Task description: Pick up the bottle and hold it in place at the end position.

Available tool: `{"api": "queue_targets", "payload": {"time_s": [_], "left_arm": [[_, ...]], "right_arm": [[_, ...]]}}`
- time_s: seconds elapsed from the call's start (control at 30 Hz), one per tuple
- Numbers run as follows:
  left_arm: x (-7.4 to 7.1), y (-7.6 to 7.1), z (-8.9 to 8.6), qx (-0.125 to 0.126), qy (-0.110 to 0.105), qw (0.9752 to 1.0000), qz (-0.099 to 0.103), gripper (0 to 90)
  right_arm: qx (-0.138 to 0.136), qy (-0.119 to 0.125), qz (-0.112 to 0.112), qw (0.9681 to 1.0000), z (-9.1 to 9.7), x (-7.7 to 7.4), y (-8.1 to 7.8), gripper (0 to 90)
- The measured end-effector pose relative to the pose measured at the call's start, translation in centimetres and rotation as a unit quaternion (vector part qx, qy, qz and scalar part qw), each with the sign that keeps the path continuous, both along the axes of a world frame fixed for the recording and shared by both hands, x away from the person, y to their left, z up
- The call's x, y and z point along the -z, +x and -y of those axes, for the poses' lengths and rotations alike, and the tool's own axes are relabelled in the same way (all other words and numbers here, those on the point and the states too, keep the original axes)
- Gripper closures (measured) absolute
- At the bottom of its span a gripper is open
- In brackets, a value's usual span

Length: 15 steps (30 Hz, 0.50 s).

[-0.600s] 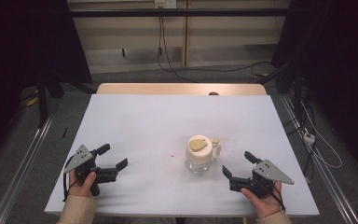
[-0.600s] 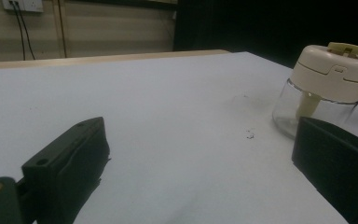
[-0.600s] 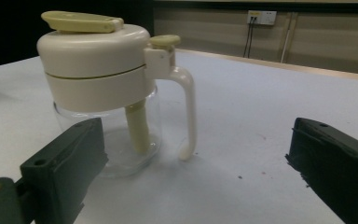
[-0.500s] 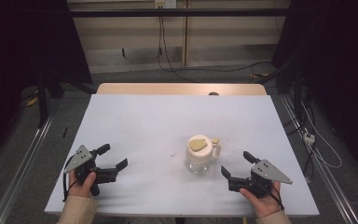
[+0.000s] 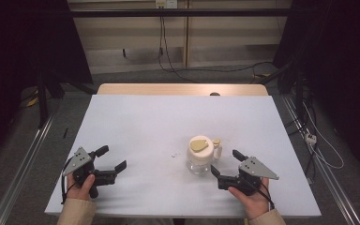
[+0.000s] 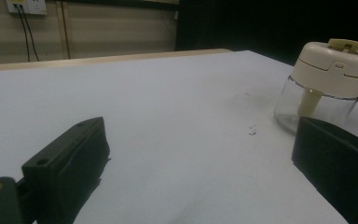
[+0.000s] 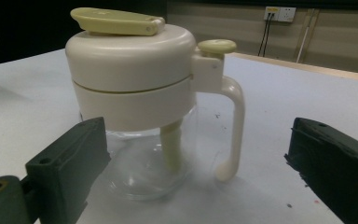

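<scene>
Since the earlier frame your right gripper (image 5: 226, 167) has been edging in toward the jar (image 5: 200, 154), while your left gripper (image 5: 110, 159) is staying put near the table's (image 5: 136, 117) front left corner. Both are standing wide open and holding nothing: in the left gripper view the jaws are framing bare white tabletop with the jar (image 6: 324, 84) off to one side, and in the right gripper view they are flanking the jar (image 7: 140, 100) without touching it.

The jar is sitting upright right of the table's middle, just ahead of your right gripper. It is a clear glass body under a cream plastic lid (image 7: 130, 65), with a flat yellow-green flap (image 7: 116, 21) on top and a thin cream handle (image 7: 233, 135) hanging down one side. Expect the glass to be stiff, smooth and likely slippery, breakable if tipped, and the whole thing to feel top-heavy, since it looks empty. You are probably best closing on the lid's broad wall or across the handle, rather than pinching the glass.
</scene>
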<state>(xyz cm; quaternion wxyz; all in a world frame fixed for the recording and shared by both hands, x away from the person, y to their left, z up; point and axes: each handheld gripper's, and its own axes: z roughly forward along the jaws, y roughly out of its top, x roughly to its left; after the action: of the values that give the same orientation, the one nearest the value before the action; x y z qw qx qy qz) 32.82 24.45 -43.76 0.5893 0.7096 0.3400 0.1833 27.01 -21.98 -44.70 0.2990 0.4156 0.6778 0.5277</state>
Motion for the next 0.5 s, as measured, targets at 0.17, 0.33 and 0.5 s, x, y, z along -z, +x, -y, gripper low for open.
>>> {"api": "queue_targets", "payload": {"time_s": [0.17,0.33,0.5], "left_arm": [[0.0,-0.1,0.1,0.001,0.003,1.0000,0.001,3.3],[0.1,-0.1,0.0,0.000,0.002,1.0000,0.000,3.3],[0.1,-0.1,0.2,0.003,0.004,1.0000,-0.001,3.3]], "right_arm": [[-0.007,0.005,-0.003,1.0000,-1.2,0.0,0.1,4.6],[-0.017,0.007,-0.007,0.9998,-2.4,0.1,0.1,5.3],[-0.020,0.003,-0.013,0.9997,-3.3,0.2,0.3,5.3]]}}
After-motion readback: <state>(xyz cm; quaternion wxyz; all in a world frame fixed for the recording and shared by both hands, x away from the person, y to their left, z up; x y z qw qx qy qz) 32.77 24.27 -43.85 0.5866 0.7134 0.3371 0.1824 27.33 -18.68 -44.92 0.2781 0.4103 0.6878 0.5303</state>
